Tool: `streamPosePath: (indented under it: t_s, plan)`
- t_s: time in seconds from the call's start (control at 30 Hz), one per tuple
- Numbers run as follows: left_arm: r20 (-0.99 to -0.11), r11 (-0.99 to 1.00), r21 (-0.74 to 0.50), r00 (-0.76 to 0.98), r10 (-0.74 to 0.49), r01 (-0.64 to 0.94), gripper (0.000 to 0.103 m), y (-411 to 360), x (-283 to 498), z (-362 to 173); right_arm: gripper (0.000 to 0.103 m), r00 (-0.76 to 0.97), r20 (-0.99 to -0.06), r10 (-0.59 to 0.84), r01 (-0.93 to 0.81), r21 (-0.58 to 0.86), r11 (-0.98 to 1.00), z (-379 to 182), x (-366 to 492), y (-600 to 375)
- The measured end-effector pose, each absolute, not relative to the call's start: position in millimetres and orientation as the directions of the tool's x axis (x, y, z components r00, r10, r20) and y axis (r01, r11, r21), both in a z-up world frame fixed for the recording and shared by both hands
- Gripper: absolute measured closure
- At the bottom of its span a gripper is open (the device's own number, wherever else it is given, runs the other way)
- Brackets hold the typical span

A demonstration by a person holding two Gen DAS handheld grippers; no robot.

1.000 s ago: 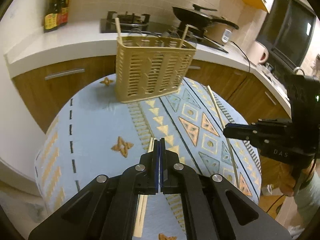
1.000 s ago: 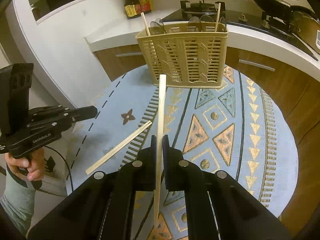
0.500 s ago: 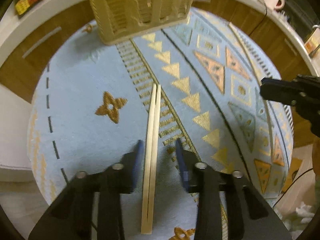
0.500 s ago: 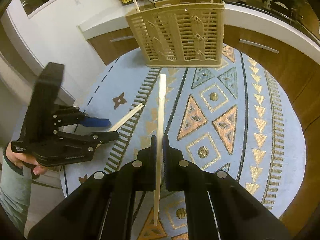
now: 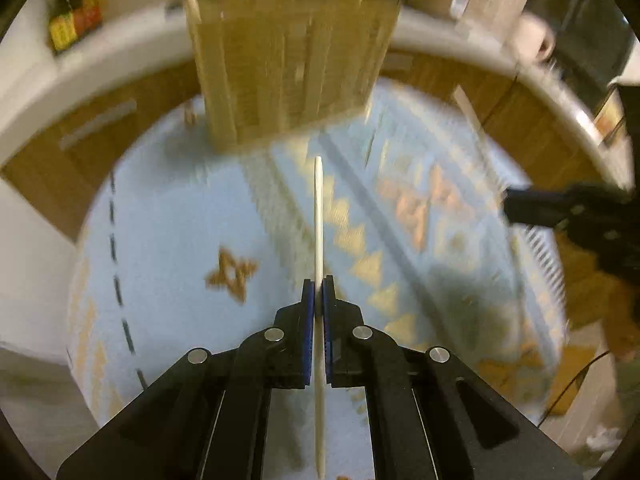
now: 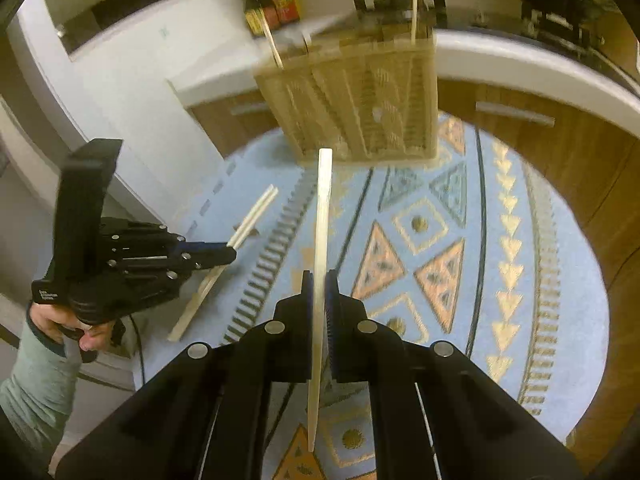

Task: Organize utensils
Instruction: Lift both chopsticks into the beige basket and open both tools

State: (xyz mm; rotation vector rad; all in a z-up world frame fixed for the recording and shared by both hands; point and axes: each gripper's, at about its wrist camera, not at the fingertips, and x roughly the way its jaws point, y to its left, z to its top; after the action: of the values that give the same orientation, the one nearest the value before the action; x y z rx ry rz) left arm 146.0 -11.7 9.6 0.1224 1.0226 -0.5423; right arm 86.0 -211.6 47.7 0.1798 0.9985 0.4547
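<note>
My left gripper (image 5: 318, 280) is shut on a pair of pale wooden chopsticks (image 5: 319, 220) that point at the beige slotted utensil basket (image 5: 292, 64). In the right wrist view the left gripper (image 6: 230, 254) holds that pair (image 6: 256, 212) just above the table. My right gripper (image 6: 319, 276) is shut on another chopstick (image 6: 323, 208), aimed at the basket (image 6: 360, 100). The right gripper (image 5: 516, 204) shows at the right edge of the left wrist view. Several chopsticks stand in the basket.
A round table with a light blue patterned cloth (image 6: 440, 240) carries the basket at its far side. A white counter with sauce bottles (image 6: 272, 4) and a stove lies behind. Wooden cabinets (image 6: 560, 148) ring the table.
My left gripper went from shut and empty to open over the chopstick pair, then closed on it and lifted it. My right gripper kept its chopstick and moved closer to the basket.
</note>
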Motion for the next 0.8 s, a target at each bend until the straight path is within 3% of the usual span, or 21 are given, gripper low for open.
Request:
streamPosePath:
  t_s: [0.17, 0.43, 0.63, 0.8]
  plan:
    - [-0.662, 0.847, -0.186, 0.573, -0.483, 0.498, 0.101, -6, 140, 77, 0.099, 0.598, -0.657, 0.459, -0.318, 0.332, 0.888, 94, 84, -221]
    - [-0.383, 0.860, -0.178, 0.771, -0.508, 0.478, 0.101, -17, 150, 151, 0.099, 0.797, -0.437, 0.417, -0.339, 0.248, 0.908, 154, 101, -222]
    - [-0.170, 0.879, -0.191, 0.867, -0.468, 0.437, 0.101, -15, 159, 174, 0.099, 0.910, -0.285, 0.301, -0.239, 0.230, 0.943, 164, 121, -227]
    - [-0.084, 0.886, -0.221, 0.897, -0.434, 0.408, 0.101, -10, 180, 173, 0.099, 0.966, -0.172, 0.191, -0.151, 0.222, 0.963, 160, 142, -232]
